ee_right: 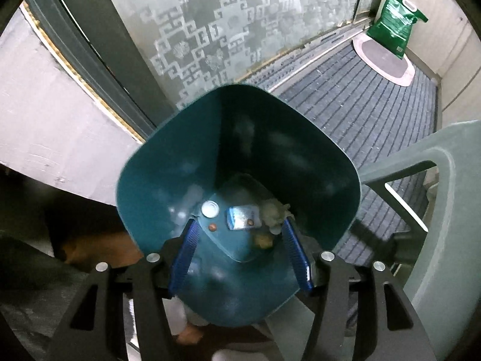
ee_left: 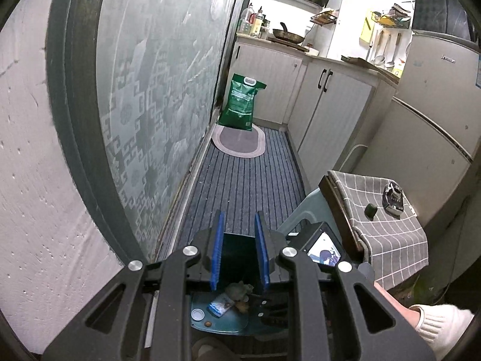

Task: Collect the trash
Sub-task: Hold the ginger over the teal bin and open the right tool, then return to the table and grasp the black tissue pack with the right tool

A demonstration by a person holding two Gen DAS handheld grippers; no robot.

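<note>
The left claw (ee_left: 239, 249) is clamped on the rim of the teal bin (ee_right: 237, 162). The right claw (ee_right: 240, 246) stands apart, empty, above the trash (ee_right: 242, 217) on the bin's bottom.

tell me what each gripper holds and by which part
Left gripper is shut on the teal bin, at its rim. Right gripper is open over it, holding nothing.

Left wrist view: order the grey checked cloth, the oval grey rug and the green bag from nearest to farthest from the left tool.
1. Grey checked cloth: nearest, draped over a low stand just right of the left tool.
2. Oval grey rug: ahead, on the striped floor mat.
3. Green bag: farthest, standing at the rug's far end against the cabinet.
</note>
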